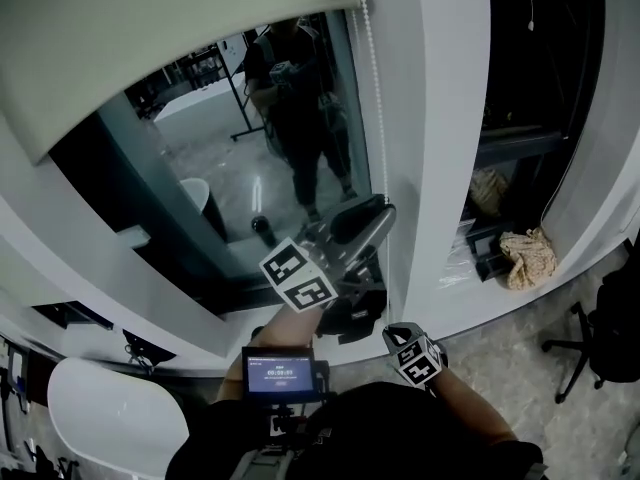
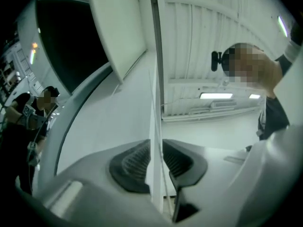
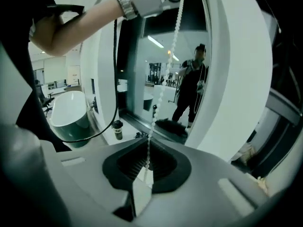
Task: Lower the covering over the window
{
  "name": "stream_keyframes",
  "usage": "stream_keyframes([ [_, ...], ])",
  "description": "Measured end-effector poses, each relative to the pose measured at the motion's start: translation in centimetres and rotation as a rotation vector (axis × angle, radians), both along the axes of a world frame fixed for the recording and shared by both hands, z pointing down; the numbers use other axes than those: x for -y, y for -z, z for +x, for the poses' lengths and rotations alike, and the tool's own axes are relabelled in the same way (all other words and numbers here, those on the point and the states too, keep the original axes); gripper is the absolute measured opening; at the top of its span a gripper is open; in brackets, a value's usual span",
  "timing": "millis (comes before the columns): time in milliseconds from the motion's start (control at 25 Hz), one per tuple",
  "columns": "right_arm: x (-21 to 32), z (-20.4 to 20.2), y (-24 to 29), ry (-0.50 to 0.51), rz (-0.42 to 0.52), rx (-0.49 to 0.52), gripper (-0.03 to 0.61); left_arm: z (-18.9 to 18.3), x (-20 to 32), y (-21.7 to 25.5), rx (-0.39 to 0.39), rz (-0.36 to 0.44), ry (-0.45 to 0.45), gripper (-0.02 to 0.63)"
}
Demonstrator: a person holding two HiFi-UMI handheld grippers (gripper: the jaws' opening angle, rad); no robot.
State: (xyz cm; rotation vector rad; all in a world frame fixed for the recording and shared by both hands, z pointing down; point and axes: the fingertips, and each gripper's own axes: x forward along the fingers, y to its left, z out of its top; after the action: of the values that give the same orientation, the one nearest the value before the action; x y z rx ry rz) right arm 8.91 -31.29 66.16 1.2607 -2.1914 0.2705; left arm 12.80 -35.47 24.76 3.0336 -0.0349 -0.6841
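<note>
A cream roller blind (image 1: pixel 150 38) covers only the top of the dark window (image 1: pixel 260 188); its lower edge (image 2: pixel 118 27) shows in the left gripper view. The white bead chain (image 1: pixel 372 88) hangs along the white frame at the window's right. My left gripper (image 1: pixel 385 213) is raised beside the chain, pointing upward; its jaws (image 2: pixel 156 148) stand apart with a gap, and the chain line runs through that gap. Lower down, my right gripper (image 1: pixel 400 336) is shut on the bead chain (image 3: pixel 163 79), which enters between its pads (image 3: pixel 147 157).
A white bathtub (image 1: pixel 115 418) stands at lower left, and a dark bottle (image 3: pixel 117 129) sits on the floor by the window. A crumpled cloth (image 1: pixel 528 256) lies on the right sill. An office chair (image 1: pixel 590 348) is at far right. The glass reflects a person (image 1: pixel 300 98).
</note>
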Motion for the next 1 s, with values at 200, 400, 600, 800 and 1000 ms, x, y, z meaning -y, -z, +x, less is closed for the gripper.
stream_keyframes([
  [200, -0.1, 0.6, -1.9, -0.022, -0.070, 0.054, 0.017, 1.2, 0.8, 1.9, 0.004, 0.030, 0.009, 0.015],
  [400, 0.3, 2.4, -1.8, -0.116, -0.081, 0.145, 0.025, 1.0, 3.5, 0.9, 0.037, -0.020, 0.089, 0.011],
  [600, 1.4, 4.1, 0.5, -0.196, 0.001, 0.277, 0.118, 2.2, 6.2, -6.2, 0.226, 0.003, 0.200, 0.011],
  [800, 1.9, 6.4, 4.7, -0.299, 0.106, 0.547, 0.133, 1.1, 7.8, -11.7, 0.287, -0.084, 0.250, 0.011],
  [1000, 1.9, 8.1, 11.0, -0.324, 0.232, 0.726, 0.129, 0.6, 6.9, -18.4, 0.332, -0.175, 0.255, 0.011],
])
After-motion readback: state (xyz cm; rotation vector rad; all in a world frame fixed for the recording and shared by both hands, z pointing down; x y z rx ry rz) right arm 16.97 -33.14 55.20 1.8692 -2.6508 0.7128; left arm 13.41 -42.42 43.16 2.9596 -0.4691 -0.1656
